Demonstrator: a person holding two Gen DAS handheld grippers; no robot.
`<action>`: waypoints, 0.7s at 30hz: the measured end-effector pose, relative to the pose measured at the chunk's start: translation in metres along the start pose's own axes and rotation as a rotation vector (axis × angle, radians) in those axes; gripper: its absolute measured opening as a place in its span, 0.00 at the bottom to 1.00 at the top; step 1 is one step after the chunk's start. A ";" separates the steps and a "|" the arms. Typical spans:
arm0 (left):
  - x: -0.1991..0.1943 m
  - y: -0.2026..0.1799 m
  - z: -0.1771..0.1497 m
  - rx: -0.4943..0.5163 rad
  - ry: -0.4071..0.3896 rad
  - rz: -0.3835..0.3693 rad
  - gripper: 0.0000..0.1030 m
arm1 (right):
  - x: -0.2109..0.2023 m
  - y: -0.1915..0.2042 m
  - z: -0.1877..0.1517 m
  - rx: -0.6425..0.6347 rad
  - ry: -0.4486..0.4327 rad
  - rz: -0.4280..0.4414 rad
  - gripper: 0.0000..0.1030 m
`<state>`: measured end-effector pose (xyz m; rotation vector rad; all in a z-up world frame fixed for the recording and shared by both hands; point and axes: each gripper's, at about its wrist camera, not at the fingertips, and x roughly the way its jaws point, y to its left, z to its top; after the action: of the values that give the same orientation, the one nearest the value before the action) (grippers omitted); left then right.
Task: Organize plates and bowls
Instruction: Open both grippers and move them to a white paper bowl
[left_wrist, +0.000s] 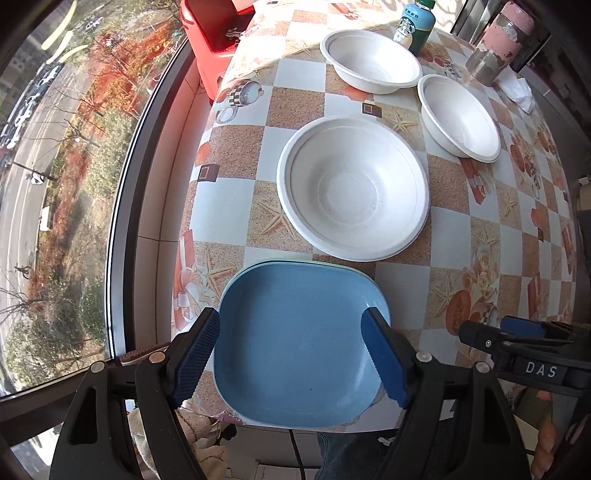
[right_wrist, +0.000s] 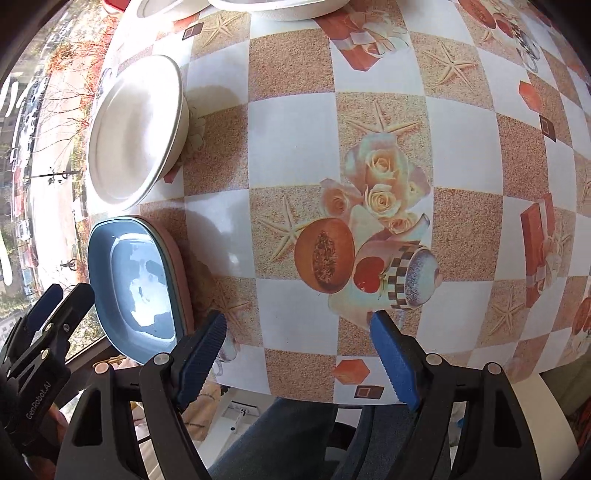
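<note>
A stack of squarish plates with a blue plate (left_wrist: 295, 343) on top lies at the table's near edge; it also shows in the right wrist view (right_wrist: 144, 280), with a pink plate (right_wrist: 183, 273) under it. Three white bowls stand beyond: a large one (left_wrist: 352, 184), one at the back (left_wrist: 371, 61) and a smaller one to the right (left_wrist: 460, 118). The large bowl also shows in the right wrist view (right_wrist: 136, 129). My left gripper (left_wrist: 291, 350) is open above the blue plate, its fingers either side. My right gripper (right_wrist: 297, 350) is open and empty over bare tablecloth, right of the plates.
A checkered tablecloth (right_wrist: 369, 110) covers the table. A green Starbucks bottle (left_wrist: 413, 26), a pink-lidded jar (left_wrist: 498, 44) and a crumpled tissue (left_wrist: 517, 90) stand at the back right. A red bin (left_wrist: 214, 40) sits by the window at the left.
</note>
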<state>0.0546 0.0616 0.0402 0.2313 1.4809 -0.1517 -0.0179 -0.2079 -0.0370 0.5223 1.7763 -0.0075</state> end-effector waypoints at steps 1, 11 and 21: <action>-0.002 -0.004 0.005 -0.004 -0.001 0.000 0.79 | -0.005 0.000 0.005 -0.008 -0.012 -0.003 0.79; 0.012 0.014 0.054 -0.119 0.009 0.016 0.79 | -0.047 0.013 0.061 -0.050 -0.128 -0.011 0.79; 0.054 0.023 0.083 -0.190 0.075 0.063 0.79 | -0.034 0.050 0.093 -0.103 -0.124 -0.018 0.79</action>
<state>0.1451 0.0652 -0.0064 0.1309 1.5498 0.0493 0.0915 -0.1999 -0.0185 0.4225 1.6506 0.0377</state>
